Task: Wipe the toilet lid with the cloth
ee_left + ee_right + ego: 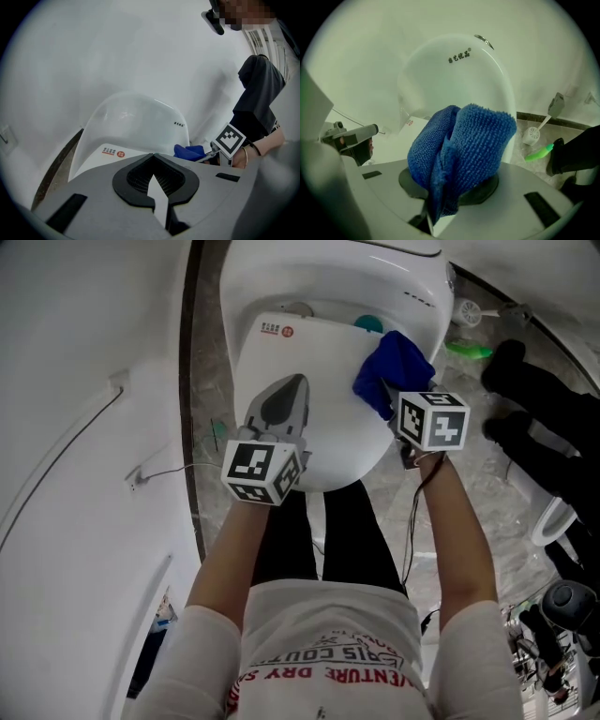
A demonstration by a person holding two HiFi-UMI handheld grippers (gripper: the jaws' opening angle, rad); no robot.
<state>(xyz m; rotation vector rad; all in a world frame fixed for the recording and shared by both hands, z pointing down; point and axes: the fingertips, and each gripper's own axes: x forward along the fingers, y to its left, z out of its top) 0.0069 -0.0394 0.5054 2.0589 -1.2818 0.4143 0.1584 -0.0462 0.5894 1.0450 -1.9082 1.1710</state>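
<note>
Fingers (pixel 522 190) of right gripper (pixel 440 202) pinch cloth (pixel 464 145) at toilet lid's (pixel 314 381) right edge.

left gripper (pixel 289 395) hovered over closed white toilet lid (pixel 323 348), left side; right gripper (pixel 394 401) was at blue cloth (pixel 401 364), lid's right edge.

You wear a white short-sleeved T-shirt (pixel 328 615) with red lettering across the chest, and black trousers (pixel 361 540). Your left hand-held gripper (pixel 292 385) has a pale grey shell with dark grey pads inside its jaws. Behind them sits a cube (pixel 262 470) of black-and-white square markers. Your right hand-held gripper (pixel 394 404) carries a similar marker cube (pixel 431 420) at its rear, and a thin dark cable (pixel 412 517) trails back from it beside your forearm. A thin bangle (pixel 245 157) circles your right wrist.
</note>
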